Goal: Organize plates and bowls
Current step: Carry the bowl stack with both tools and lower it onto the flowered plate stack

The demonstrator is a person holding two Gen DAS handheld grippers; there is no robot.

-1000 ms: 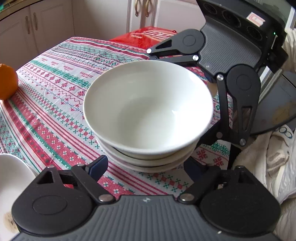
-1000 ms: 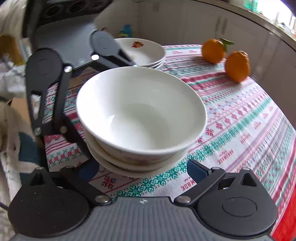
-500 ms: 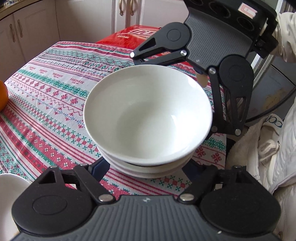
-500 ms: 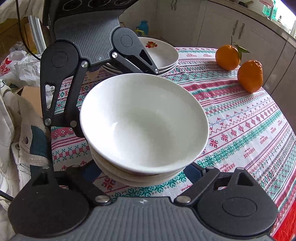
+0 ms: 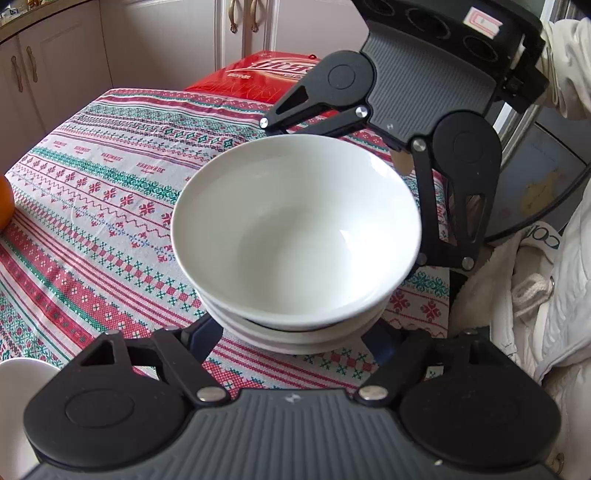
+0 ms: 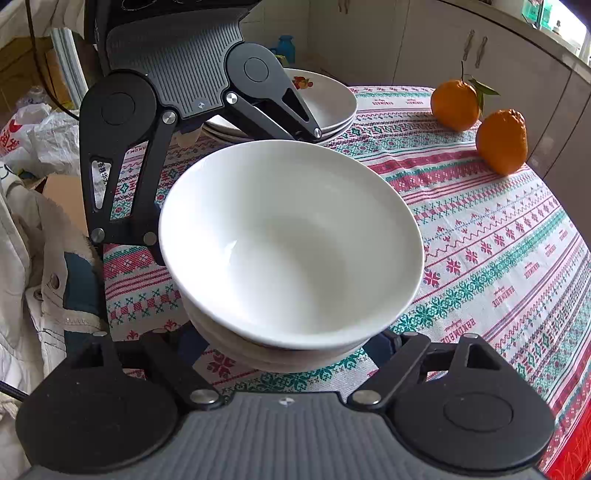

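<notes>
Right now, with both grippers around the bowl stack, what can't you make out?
- Left gripper pads: left wrist view, hidden under the bowl stack, so contact is unclear.
- Right gripper pads: right wrist view, likewise hidden.
- Number of stacked bowls: lower rims overlap.
- Floral plates: partly behind the left gripper.

Round counter (image 5: 110, 192) in front of me w/ a red-green-white patterned cloth. Cream cabinets (image 5: 55, 74) w/ metal handles (image 6: 474, 46) behind it on both sides. Daylight from a window (image 6: 546, 14) at top right.
</notes>
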